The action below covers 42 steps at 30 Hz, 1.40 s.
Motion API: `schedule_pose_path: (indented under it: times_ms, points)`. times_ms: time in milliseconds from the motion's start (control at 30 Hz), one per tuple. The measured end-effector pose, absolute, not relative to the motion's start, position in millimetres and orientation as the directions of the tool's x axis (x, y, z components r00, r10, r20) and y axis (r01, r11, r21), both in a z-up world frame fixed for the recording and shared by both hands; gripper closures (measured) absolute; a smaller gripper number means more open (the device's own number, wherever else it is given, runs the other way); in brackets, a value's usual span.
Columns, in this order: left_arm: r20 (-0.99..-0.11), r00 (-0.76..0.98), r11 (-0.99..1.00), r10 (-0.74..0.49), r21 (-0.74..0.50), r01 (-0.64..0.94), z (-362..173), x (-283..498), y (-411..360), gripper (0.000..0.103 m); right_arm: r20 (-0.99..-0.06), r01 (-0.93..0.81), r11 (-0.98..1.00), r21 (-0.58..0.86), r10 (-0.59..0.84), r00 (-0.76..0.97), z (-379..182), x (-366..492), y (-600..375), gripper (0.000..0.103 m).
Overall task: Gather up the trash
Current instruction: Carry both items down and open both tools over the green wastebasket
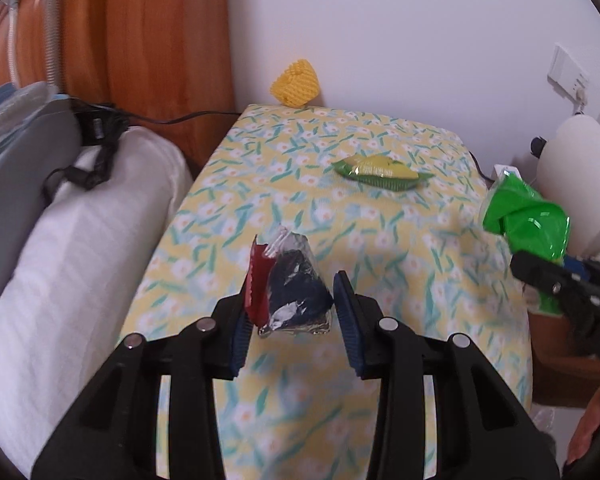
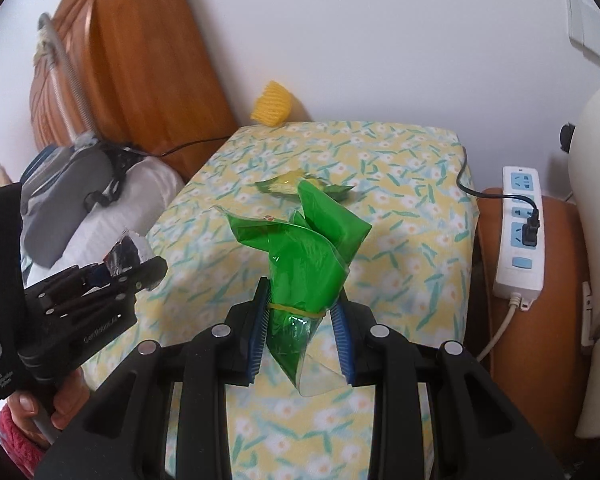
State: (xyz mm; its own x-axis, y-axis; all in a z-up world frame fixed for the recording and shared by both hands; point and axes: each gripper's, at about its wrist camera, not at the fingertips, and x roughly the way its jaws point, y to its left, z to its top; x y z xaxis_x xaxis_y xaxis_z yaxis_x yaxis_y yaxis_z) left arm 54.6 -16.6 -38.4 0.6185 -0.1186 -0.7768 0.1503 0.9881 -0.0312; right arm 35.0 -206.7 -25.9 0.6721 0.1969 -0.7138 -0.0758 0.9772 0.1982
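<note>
A crumpled foil wrapper [image 1: 296, 280], red, dark blue and silver, hangs above the floral tablecloth [image 1: 260, 184], and my left gripper [image 1: 294, 304] is shut on it. To its right, my right gripper [image 2: 300, 312] is shut on a twisted green plastic wrapper [image 2: 300, 248] with a yellow rubber band around it. The right wrist view shows the left gripper [image 2: 136, 272] and foil wrapper [image 2: 126, 254] at the left. The left wrist view shows the right gripper [image 1: 540, 280] and green wrapper [image 1: 528, 220] at the right edge. A green-and-yellow packet [image 1: 380, 170] lies flat on the cloth further back.
A yellow foam net [image 1: 296, 86] sits at the table's back edge against the wall. A grey device [image 1: 20, 184] with black cables rests on a white pillow to the left. A power strip [image 2: 520, 232] lies on a brown stool to the right. A hand [image 2: 60, 404] holds the left gripper.
</note>
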Motion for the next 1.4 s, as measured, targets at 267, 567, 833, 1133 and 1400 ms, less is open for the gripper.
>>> schedule_pose_path:
  times_ms: [267, 567, 833, 1133, 1400]
  points:
    - [-0.787, 0.606, 0.987, -0.120, -0.031, 0.156, -31.8, -43.1, 4.9, 0.065, -0.746, -0.144, 0.976, 0.162, 0.217, 0.629, -15.1, -44.6, -177.9, 0.072]
    - [-0.821, 0.561, 0.989, -0.109, -0.030, 0.148, -49.8, -118.5, 23.3, 0.065, -0.794, -0.205, 0.964, 0.171, 0.258, 0.550, -37.0, -115.0, -148.2, 0.072]
    - [-0.830, 0.547, 0.990, -0.106, -0.038, 0.134, -60.7, -144.5, 36.7, 0.065, -0.821, -0.248, 0.954, 0.168, 0.274, 0.501, -54.5, -142.9, -124.9, 0.071]
    - [-0.846, 0.523, 0.989, -0.105, -0.032, 0.148, -78.6, -163.1, 46.1, 0.065, -0.893, -0.341, 0.919, 0.199, 0.313, 0.324, -128.2, -176.9, -103.8, 0.071]
    - [-0.862, 0.496, 0.987, -0.109, -0.036, 0.156, -93.1, -169.1, 42.6, 0.065, -0.916, -0.340, 0.921, 0.188, 0.289, 0.278, -159.9, -188.1, -95.4, 0.062]
